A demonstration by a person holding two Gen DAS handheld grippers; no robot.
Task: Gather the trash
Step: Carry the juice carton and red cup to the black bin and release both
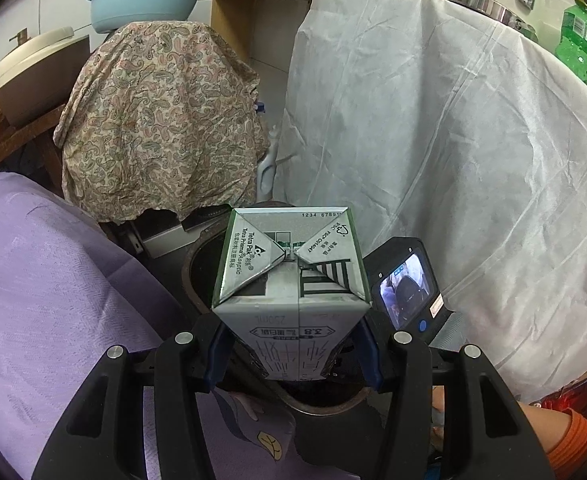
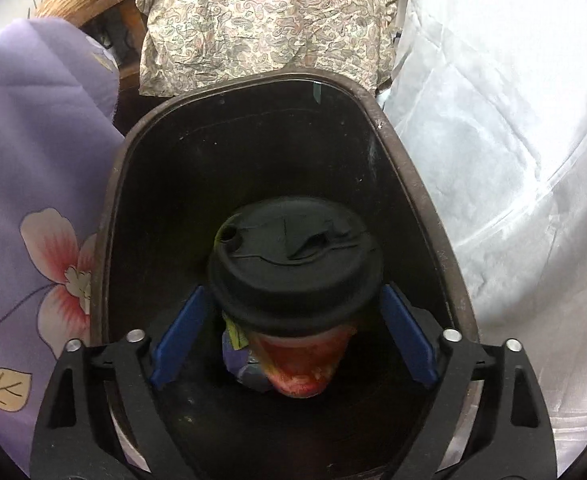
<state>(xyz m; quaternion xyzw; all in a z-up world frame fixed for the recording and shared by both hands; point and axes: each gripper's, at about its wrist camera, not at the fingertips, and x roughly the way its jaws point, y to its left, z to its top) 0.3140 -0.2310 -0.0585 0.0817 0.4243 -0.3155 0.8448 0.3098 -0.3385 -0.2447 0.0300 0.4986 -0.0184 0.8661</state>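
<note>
The milk carton [image 1: 289, 280] is a grey-and-white Tetra Pak box with green edges, its folded end flaps facing the left wrist camera. The left gripper [image 1: 293, 354] has its jaws clamped on the carton's sides, holding it above the dark bin [image 1: 197, 276], whose rim shows at 9 o'clock and 6 o'clock of the carton.

In the right wrist view, a red paper cup [image 2: 297, 360] with a black dome lid [image 2: 293, 264] sits inside the bin [image 2: 253, 152], tilted, beside a crumpled purple wrapper [image 2: 239, 356]. The right gripper [image 2: 293, 336] has its jaws spread wide, the blue pads clear of the cup on both sides.

The bin's brown rim hems the opening closely: purple floral cloth [image 2: 33, 200] at 9 o'clock, paisley cloth [image 2: 261, 20] at 12 o'clock, white sheet [image 2: 513, 160] at 3 o'clock. Open room remains in the bin's far half.
</note>
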